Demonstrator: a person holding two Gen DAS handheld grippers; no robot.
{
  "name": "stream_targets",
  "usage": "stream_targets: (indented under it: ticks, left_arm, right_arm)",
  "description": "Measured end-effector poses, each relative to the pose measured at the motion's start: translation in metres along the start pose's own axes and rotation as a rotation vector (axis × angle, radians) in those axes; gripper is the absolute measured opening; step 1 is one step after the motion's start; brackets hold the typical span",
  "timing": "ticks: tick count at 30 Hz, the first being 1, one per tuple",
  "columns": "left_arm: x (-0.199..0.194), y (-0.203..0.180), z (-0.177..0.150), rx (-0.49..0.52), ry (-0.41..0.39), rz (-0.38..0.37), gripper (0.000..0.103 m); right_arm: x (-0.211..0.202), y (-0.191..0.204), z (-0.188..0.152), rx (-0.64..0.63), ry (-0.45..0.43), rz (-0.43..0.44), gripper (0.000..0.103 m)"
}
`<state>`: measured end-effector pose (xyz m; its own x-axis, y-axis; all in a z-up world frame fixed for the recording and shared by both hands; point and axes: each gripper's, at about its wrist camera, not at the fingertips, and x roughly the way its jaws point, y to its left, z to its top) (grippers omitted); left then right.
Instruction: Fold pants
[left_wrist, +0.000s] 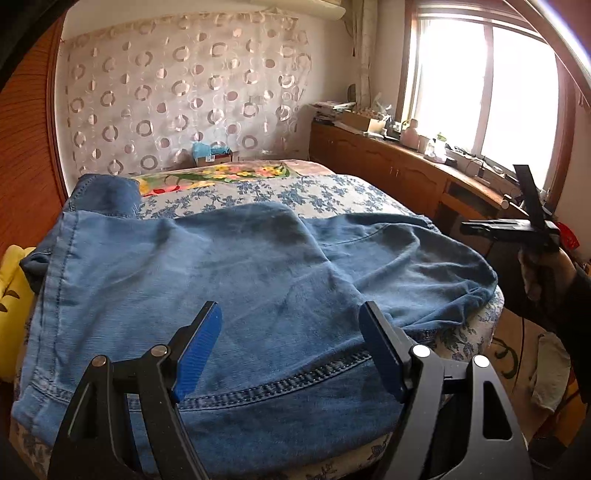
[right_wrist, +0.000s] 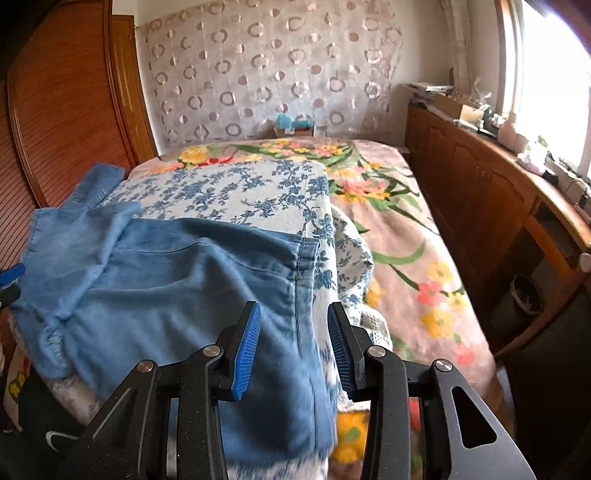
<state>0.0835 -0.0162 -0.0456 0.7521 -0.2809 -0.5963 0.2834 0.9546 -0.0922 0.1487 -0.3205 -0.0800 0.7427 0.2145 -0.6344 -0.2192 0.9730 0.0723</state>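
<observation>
The faded blue denim pants (left_wrist: 240, 280) lie spread and partly doubled over on a white cloth with a blue flower print (left_wrist: 295, 192), which covers the near part of a bed. In the right wrist view the same pants (right_wrist: 177, 280) show a stitched hem edge running down their right side, just beside the printed cloth (right_wrist: 236, 192). Beyond it lies a pink blanket with yellow and green flowers (right_wrist: 417, 236).

The left gripper (left_wrist: 290, 350) hangs over the near stitched seam of the pants, its blue ribbed pads spread wide apart with nothing clamped between them. The right gripper (right_wrist: 293, 349) sits above the pants' hem edge, its jaws parted by a narrower gap; the fabric lies below them and the pads do not press on it. In the left wrist view the right gripper (left_wrist: 517, 225) appears at the right edge, held by a hand (left_wrist: 543, 273).

A wooden cabinet (left_wrist: 388, 166) cluttered with items stands under a bright window (left_wrist: 480, 85). A sheer curtain with ring patterns (left_wrist: 177, 92) covers the far wall.
</observation>
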Motion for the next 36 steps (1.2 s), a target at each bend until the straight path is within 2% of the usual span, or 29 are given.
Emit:
stream_targets:
  ticks: [8, 12, 13, 14, 15, 16, 19, 23, 25, 27, 30, 32, 36]
  left_arm:
    - [0.018, -0.004, -0.012, 0.006, 0.045, 0.002, 0.077]
    - [0.022, -0.003, -0.018, -0.005, 0.059, -0.005, 0.077]
    - [0.023, -0.003, -0.018, -0.004, 0.061, -0.006, 0.077]
    - [0.024, -0.003, -0.019, -0.003, 0.064, -0.005, 0.077]
    - [0.024, -0.003, -0.02, -0.002, 0.065, -0.004, 0.077]
    - [0.024, -0.003, -0.02, -0.001, 0.063, -0.004, 0.077]
    - [0.024, -0.003, -0.02, -0.004, 0.061, -0.003, 0.077]
    - [0.024, 0.0, -0.019, -0.009, 0.058, 0.001, 0.077]
    - [0.025, 0.001, -0.019, -0.011, 0.059, 0.003, 0.077]
    - [0.025, 0.002, -0.019, -0.013, 0.058, 0.005, 0.077]
    - [0.023, 0.001, -0.019, -0.016, 0.055, 0.004, 0.077]
    - [0.022, 0.0, -0.02, -0.012, 0.05, 0.002, 0.077]
    - [0.02, 0.0, -0.02, -0.014, 0.046, -0.002, 0.077]
  right_arm:
    - [0.066, -0.017, 0.027, 0.046, 0.103, 0.022, 0.039]
    - [0.078, -0.02, 0.033, 0.038, 0.126, 0.012, 0.039]
    - [0.076, -0.015, 0.034, 0.032, 0.131, 0.006, 0.036]
    - [0.075, -0.013, 0.035, 0.024, 0.131, 0.005, 0.03]
    - [0.074, -0.012, 0.036, 0.019, 0.134, 0.042, 0.015]
    - [0.072, -0.009, 0.038, 0.0, 0.125, 0.038, 0.007]
    - [0.061, -0.004, 0.045, -0.034, 0.077, 0.022, 0.006]
    - [0.046, -0.01, 0.069, -0.008, -0.03, -0.061, 0.005]
    - [0.047, -0.014, 0.084, 0.005, -0.056, -0.088, 0.005]
    - [0.058, -0.01, 0.093, -0.018, -0.041, -0.13, 0.005]
    - [0.08, -0.009, 0.09, -0.016, 0.035, -0.17, 0.005]
    - [0.083, -0.008, 0.085, -0.007, 0.046, -0.161, 0.005]
    - [0.072, -0.009, 0.071, 0.0, 0.05, -0.159, 0.029]
